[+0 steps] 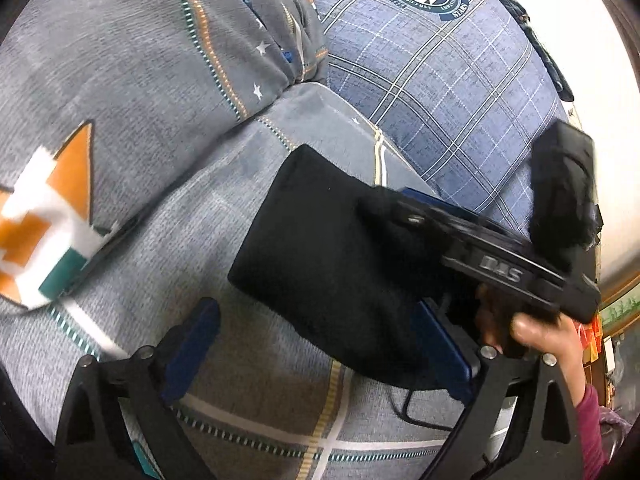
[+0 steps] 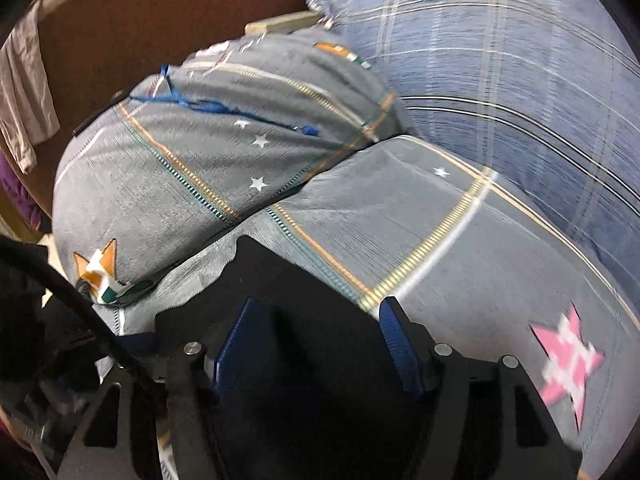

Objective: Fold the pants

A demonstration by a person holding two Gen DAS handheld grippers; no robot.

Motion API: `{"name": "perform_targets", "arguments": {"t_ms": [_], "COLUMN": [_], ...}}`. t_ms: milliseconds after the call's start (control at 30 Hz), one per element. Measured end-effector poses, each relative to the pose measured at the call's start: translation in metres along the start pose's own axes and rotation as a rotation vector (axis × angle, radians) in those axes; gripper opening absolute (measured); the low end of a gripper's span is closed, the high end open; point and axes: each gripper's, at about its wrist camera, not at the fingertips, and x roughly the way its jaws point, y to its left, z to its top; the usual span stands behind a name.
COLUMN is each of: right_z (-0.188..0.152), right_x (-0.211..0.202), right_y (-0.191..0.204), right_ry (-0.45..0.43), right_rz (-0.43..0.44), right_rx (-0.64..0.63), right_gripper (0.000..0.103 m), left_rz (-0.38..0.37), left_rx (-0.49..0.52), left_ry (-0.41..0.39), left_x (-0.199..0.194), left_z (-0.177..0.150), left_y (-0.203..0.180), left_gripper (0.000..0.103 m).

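Note:
The black pants [image 1: 320, 248] lie folded into a small rectangle on the grey bedspread [image 1: 248, 360]. My left gripper [image 1: 320, 348] is open, its blue fingers [image 1: 192, 344] wide apart, the pants' near edge lying over the right one. My right gripper shows in the left wrist view as a black body [image 1: 500, 264] over the pants' right side, held by a hand. In the right wrist view the right gripper [image 2: 316, 344] is open with its blue fingers [image 2: 396, 344] spread above the folded pants [image 2: 280, 280].
A grey pillow [image 1: 132, 72] with stars lies at the left and a blue plaid quilt [image 1: 440, 80] behind. A brown headboard [image 2: 160, 20] stands at the far left in the right wrist view. A black cable [image 1: 420, 412] lies by the pants.

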Motion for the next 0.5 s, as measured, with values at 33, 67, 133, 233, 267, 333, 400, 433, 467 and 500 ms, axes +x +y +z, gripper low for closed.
{"name": "perform_targets", "arguments": {"t_ms": [33,67,133,233,267,333,400,433,467,500], "right_z": [0.005,0.006,0.009,0.007,0.007,0.005,0.002,0.003,0.001,-0.001], "right_x": [0.009,0.015,0.03,0.037,0.034,0.02,0.0,-0.009,-0.027,-0.045], "right_y": [0.002,0.003,0.005,0.01,0.011,0.015,0.014,0.014,0.012,0.009], "right_ry": [0.025,0.041,0.09,0.088,0.08,0.047,-0.004,-0.028,-0.076,-0.127], "right_rz": [0.01,0.014,0.044,0.057,0.067,0.065,0.077,0.08,0.087,0.099], "right_rx": [-0.019,-0.029,-0.047,-0.079,-0.082,-0.089,-0.059,-0.047,-0.026,-0.002], "right_gripper": [0.07,0.07,0.066,0.038,0.024,0.016,0.014,0.014,0.014,0.013], "left_rz": [-0.004,-0.008,-0.013,-0.01,0.009,0.014,-0.03,-0.048,-0.071,-0.094], "left_rx": [-0.001,-0.001,0.004,0.052,0.082,0.11,0.11,0.132,0.169,0.199], "left_ry": [-0.002,-0.005,-0.012,-0.034,-0.028,0.002,-0.012,-0.027,-0.05,-0.067], "left_x": [0.0,0.001,0.003,0.005,0.008,0.011,0.002,-0.006,-0.016,-0.026], "left_z": [0.001,0.003,0.004,0.006,0.006,0.009,0.011,0.011,0.012,0.012], "left_y": [0.001,0.002,0.003,0.0,-0.003,-0.005,-0.009,-0.015,-0.027,-0.037], "left_gripper": [0.097,0.097,0.097,0.082,0.052,0.033,0.028,0.025,0.024,0.023]}}
